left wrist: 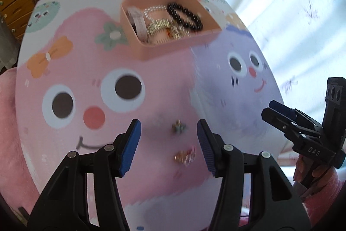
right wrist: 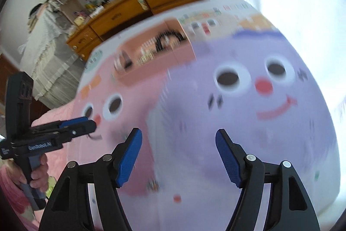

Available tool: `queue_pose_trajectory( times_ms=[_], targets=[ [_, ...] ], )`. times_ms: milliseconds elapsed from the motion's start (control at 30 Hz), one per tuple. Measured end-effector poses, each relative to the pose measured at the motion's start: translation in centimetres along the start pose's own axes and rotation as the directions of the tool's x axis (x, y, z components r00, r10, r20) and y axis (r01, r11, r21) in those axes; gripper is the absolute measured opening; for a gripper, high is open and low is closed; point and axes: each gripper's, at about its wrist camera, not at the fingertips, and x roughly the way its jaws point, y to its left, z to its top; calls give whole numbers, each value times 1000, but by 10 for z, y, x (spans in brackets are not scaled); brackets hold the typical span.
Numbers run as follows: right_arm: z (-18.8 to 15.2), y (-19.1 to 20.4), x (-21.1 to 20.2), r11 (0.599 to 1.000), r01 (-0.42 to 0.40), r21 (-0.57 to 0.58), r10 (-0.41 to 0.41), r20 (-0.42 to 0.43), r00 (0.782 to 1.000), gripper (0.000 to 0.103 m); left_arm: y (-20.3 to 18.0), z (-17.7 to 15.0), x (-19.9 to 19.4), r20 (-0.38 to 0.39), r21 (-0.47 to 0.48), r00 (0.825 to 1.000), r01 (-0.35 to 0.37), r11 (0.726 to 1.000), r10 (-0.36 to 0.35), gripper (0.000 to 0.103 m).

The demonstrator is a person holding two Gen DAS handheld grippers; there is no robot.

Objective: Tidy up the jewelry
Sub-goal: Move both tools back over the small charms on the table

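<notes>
Right, my left gripper (left wrist: 168, 144) hangs over the pink cartoon face on the table (left wrist: 151, 96), jaws about half open and empty; a small greenish trinket (left wrist: 178, 127) and a gold-pink piece (left wrist: 186, 156) lie on the table between its fingers. My right gripper (right wrist: 178, 155) is spread wide over the purple face, holding nothing. Farther back, the pink tray (left wrist: 173, 46) holds a black bead bracelet (left wrist: 185, 16) and glittery pieces.
</notes>
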Motion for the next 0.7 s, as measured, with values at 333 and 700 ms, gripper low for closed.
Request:
queue_pose_trajectory(
  times_ms=[333,700],
  targets=[
    [-87,35,11,991,20,-136,-34,-100,994,71,-28,-51,22,-130,231,991,-6,973,37,51],
    [-137,90,26,855,149,-497,-183,-19,983,71,-45,-65,33,-70,421,996,-23,907,58,50]
  ],
)
